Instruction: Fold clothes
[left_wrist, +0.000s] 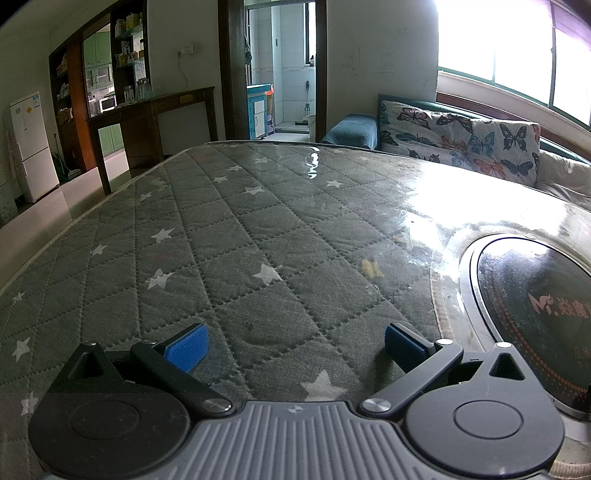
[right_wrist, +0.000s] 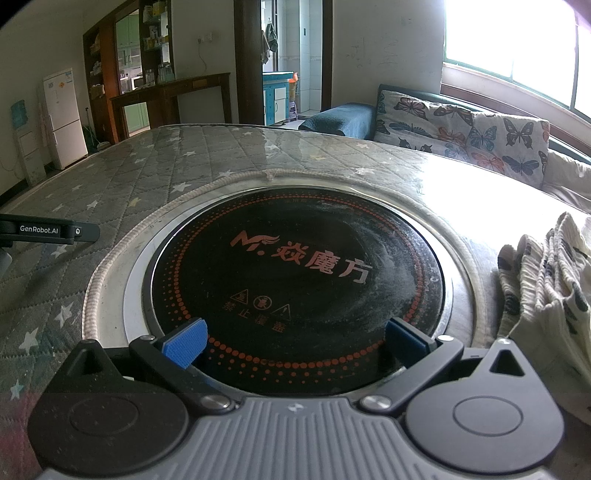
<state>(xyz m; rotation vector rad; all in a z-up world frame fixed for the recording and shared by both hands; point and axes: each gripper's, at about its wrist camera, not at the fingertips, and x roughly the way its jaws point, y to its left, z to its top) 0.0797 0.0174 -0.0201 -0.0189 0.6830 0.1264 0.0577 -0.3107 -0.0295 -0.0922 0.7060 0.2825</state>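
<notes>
Not started: the crumpled garment (right_wrist: 546, 280) lies unfolded at right of frame; my left hand-held gripper (left_wrist: 293, 345) and right hand-held gripper (right_wrist: 295, 341) gape empty.

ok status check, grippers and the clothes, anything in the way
Left gripper open, empty, over the quilted table cover. Right gripper open, empty, above the round cooktop. Patterned garment bunched at far right, untouched. Nothing blocking it.

Quilted grey cloth table cover (left_wrist: 229, 236) under clear glossy film – star-printed, stitched in diamonds. Glossy black glass cooktop (right_wrist: 295, 280), dusty, ringed in brushed metal. Soft ribbed knit garment (right_wrist: 546, 280) at right. Matt black plastic gripper arms, ridged blue rubbery pads (left_wrist: 188, 349).
</notes>
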